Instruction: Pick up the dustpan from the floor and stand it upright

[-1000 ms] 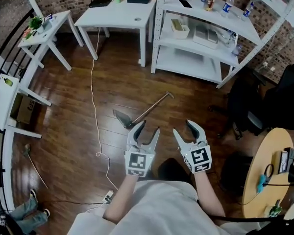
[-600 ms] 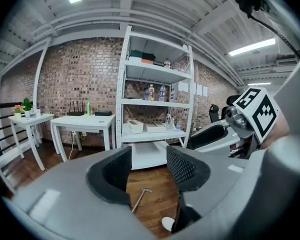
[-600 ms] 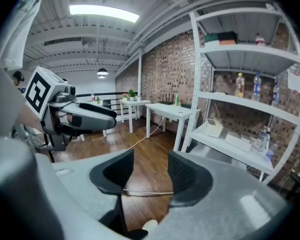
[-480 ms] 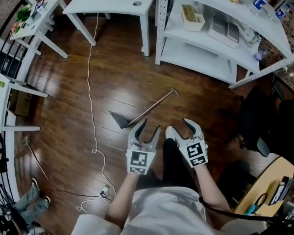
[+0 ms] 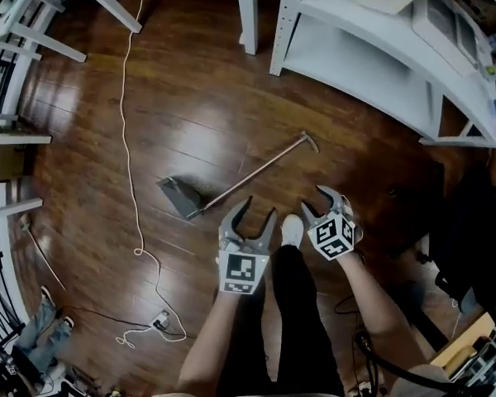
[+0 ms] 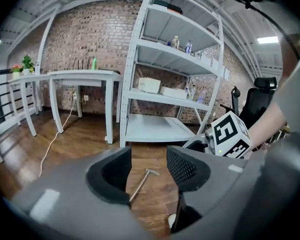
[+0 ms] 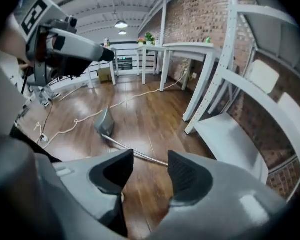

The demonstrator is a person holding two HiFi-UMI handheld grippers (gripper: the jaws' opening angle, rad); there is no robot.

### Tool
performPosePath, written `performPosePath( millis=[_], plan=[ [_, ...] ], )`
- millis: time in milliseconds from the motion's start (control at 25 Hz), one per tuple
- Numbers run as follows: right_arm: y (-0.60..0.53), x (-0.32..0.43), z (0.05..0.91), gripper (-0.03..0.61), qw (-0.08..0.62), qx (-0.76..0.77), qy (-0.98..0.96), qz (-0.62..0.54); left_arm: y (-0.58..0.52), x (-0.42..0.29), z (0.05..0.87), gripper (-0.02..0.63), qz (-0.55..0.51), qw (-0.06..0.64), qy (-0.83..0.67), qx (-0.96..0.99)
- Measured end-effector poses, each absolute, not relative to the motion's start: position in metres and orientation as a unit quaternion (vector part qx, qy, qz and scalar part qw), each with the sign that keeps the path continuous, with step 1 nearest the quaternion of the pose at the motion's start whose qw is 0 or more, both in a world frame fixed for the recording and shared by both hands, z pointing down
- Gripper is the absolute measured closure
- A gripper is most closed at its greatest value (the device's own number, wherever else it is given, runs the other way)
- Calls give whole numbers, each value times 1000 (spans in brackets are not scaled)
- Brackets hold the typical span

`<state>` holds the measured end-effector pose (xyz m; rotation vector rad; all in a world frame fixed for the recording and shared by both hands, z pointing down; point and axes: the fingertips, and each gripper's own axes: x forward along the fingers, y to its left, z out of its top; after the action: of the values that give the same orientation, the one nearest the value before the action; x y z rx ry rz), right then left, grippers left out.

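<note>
The dustpan (image 5: 248,177) lies flat on the wooden floor (image 5: 198,106), just ahead of both pairs of jaws and touched by neither. In the head view the left gripper (image 5: 259,209) hangs with its jaws spread and nothing between them. The grey pan end sits off to the left of its tips, and the thin metal handle runs slantwise past them toward the upper right. The right gripper (image 5: 318,205) is beside it, jaws likewise apart and empty. The hooked end of the handle lies beyond its tips, nearer the white shelf (image 5: 372,56). Between the two grippers, just below the jaws, shows the toe of a white shoe (image 5: 292,230) on the person's dark-trousered leg. In the left gripper view the gap of the left gripper (image 6: 149,166) frames the hooked end of the dustpan (image 6: 142,179), which rests on the floor farther off. In the right gripper view the handle crosses the floor just past the open gap of the right gripper (image 7: 150,171). There the pan of the dustpan (image 7: 105,124) lies beyond and to the left of the jaws. A white cord (image 5: 132,139) trails over the floor well to the left of the pan.
</note>
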<state>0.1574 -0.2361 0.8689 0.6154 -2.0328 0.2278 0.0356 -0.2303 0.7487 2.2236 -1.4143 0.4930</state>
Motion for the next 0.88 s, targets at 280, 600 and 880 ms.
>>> performPosePath(
  millis=[280, 600, 880],
  plan=[
    [-270, 114, 1080, 375, 510, 140, -848, 41, -256, 9, 924, 379, 186, 248, -515, 799],
    [-289, 88, 1250, 374, 582, -39, -801, -138, -249, -20, 1042, 382, 187, 269, -516, 791],
    [-301, 79, 1322, 377, 619, -150, -726, -260, -254, -47, 1062, 385, 155, 275, -547, 775]
  ],
)
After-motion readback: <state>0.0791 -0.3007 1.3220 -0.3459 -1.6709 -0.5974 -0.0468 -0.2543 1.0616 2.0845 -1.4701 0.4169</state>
